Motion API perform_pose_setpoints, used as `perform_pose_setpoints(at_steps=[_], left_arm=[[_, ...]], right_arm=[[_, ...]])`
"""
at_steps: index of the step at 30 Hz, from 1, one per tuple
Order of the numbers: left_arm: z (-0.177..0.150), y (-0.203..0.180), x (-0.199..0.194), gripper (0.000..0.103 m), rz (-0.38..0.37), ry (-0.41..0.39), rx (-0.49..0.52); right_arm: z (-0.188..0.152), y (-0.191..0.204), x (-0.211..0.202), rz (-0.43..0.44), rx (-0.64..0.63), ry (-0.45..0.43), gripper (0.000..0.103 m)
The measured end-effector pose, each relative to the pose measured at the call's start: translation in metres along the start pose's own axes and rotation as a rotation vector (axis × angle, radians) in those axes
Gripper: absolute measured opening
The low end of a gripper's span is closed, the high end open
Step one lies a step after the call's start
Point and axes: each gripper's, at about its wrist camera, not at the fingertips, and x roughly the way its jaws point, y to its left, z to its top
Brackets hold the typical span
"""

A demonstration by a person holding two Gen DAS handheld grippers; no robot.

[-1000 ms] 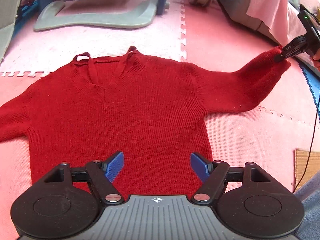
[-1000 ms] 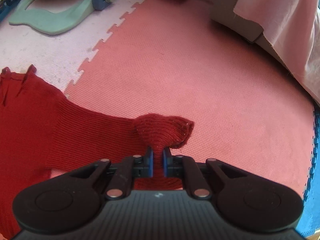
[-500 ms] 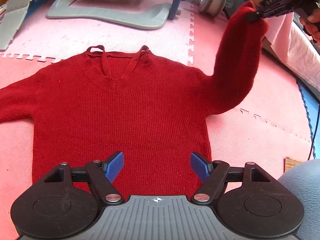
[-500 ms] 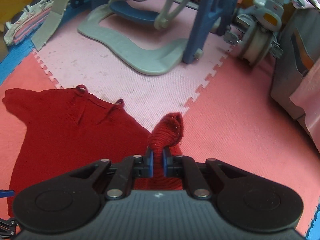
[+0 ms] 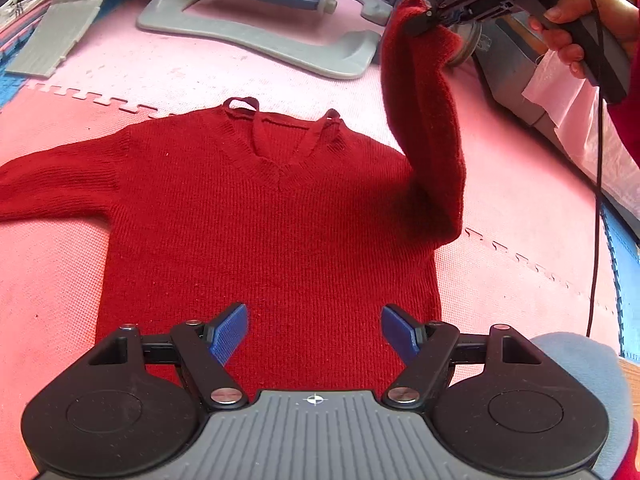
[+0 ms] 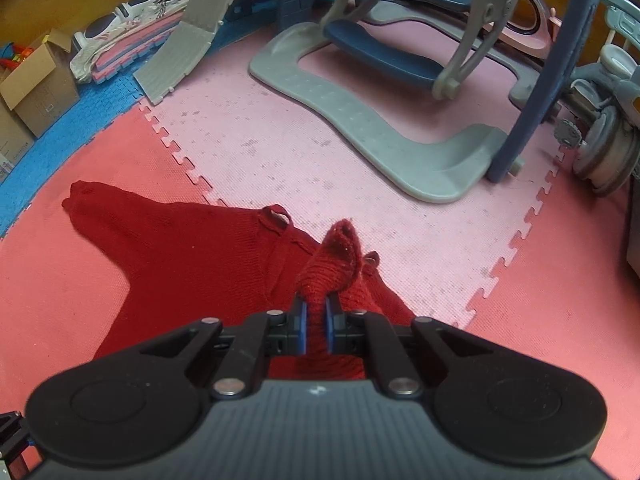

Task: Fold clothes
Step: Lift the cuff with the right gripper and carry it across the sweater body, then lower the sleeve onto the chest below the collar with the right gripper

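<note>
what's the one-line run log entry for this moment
step: fold sleeve | right gripper: shut on sleeve cuff, lifted | left gripper: open, empty, over sweater hem

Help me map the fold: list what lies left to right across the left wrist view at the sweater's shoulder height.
Flat left sleeve → V-neck collar → lifted right sleeve → black cable.

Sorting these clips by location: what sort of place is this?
Probably a home playroom: interlocking foam floor mats, a plastic toddler swing, a small slide, and a ride-on toy behind the red sweater.
</note>
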Motion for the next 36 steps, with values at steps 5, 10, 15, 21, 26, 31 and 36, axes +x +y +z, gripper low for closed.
perform_pose_setpoints(at_steps=[5, 10, 15, 21, 26, 31, 36], left_arm=[[-0.008, 0.014, -0.009, 0.076, 0.010, -0.007, -0.025], [-0.011, 0.016, -0.015, 0.076, 0.006, -0.020, -0.024], [-0.014, 0.019, -0.020, 0.076, 0.015, -0.027, -0.021], [-0.014, 0.028, -0.028, 0.076, 0.031, -0.053, -0.039], [-0.012, 0.038, -0.029, 0.076, 0.041, -0.060, -0.074], [-0.013, 0.053, -0.016, 0.076, 0.062, -0.028, -0.103], [-0.016, 0.076, 0.001, 0.076, 0.094, 0.019, -0.150]], right_arm=[[0.009, 0.024, 0.038, 0.027, 0.027, 0.010, 0.010], [0.008, 0.035, 0.087, 0.039, 0.060, 0.060, 0.010], [0.010, 0.044, 0.126, 0.022, 0.088, 0.091, 0.010], [0.011, 0.060, 0.165, 0.005, 0.135, 0.125, 0.010], [0.007, 0.088, 0.198, 0.015, 0.118, 0.178, 0.010], [0.008, 0.116, 0.238, 0.000, 0.069, 0.250, 0.012], [0.007, 0.155, 0.271, 0.024, -0.046, 0.330, 0.018]])
